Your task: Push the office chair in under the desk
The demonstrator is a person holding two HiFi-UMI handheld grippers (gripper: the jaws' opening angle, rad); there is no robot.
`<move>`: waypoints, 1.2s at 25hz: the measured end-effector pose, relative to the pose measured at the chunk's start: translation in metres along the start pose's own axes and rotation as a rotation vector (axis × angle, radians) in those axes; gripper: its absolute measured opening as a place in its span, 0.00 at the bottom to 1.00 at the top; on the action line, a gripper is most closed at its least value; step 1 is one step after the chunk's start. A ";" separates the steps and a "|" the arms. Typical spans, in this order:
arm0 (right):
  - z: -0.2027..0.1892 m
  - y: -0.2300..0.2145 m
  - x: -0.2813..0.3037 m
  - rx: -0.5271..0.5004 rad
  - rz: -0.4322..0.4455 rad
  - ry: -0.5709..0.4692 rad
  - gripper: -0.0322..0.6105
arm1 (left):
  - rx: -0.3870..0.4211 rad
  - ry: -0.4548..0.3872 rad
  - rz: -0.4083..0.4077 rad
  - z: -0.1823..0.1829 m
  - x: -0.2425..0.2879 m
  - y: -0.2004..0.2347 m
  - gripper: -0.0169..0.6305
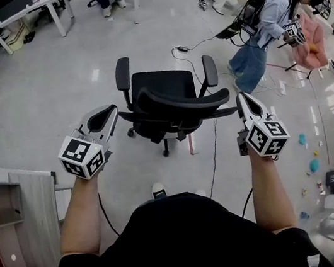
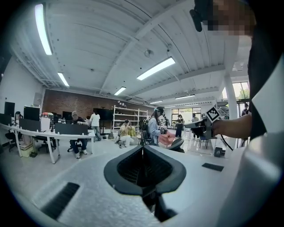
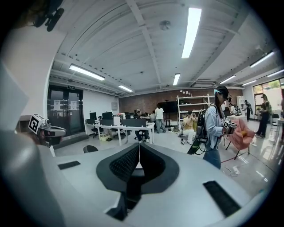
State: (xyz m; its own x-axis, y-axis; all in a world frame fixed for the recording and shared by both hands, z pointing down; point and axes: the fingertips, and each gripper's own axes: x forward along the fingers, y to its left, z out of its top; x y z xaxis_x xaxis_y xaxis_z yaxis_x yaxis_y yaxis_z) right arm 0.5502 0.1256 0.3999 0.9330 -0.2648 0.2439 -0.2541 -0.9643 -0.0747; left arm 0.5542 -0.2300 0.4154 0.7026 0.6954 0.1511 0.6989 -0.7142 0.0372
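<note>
While the left gripper [image 1: 111, 112] and right gripper [image 1: 241, 97] are both closed and empty, the office chair [image 1: 163, 95] hides most of its own base

The polished pale grey floor [image 1: 51, 92] is gleaming, the black office chair [image 1: 159, 89] is looking matt, and the left gripper [image 1: 109, 113] and right gripper [image 1: 241, 98] are showing smooth grey plastic around ribbed black tongs.

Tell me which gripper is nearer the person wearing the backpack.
Right. The right gripper is at the office chair's side facing the person; the left gripper is at the chair's opposite side, farther away.
</note>
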 end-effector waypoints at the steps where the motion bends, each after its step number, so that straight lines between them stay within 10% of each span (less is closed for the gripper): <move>1: 0.000 -0.002 0.000 0.000 -0.003 0.000 0.07 | -0.002 -0.001 -0.002 0.000 0.002 0.000 0.06; 23: -0.006 -0.052 0.024 -0.138 0.186 0.084 0.07 | 0.156 0.169 0.043 -0.025 0.035 -0.022 0.06; 25: -0.021 -0.047 0.030 -0.175 0.252 0.152 0.26 | 0.213 0.251 0.039 -0.042 0.042 -0.022 0.07; 30: -0.048 -0.037 0.040 -0.284 0.343 0.251 0.33 | 0.300 0.402 -0.030 -0.080 0.055 -0.030 0.27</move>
State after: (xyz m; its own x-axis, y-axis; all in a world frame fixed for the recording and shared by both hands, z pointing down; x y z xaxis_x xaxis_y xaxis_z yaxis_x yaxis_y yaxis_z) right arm 0.5843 0.1506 0.4592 0.7025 -0.5268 0.4785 -0.6269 -0.7763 0.0658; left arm 0.5616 -0.1765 0.5014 0.6159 0.5871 0.5253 0.7669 -0.5994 -0.2293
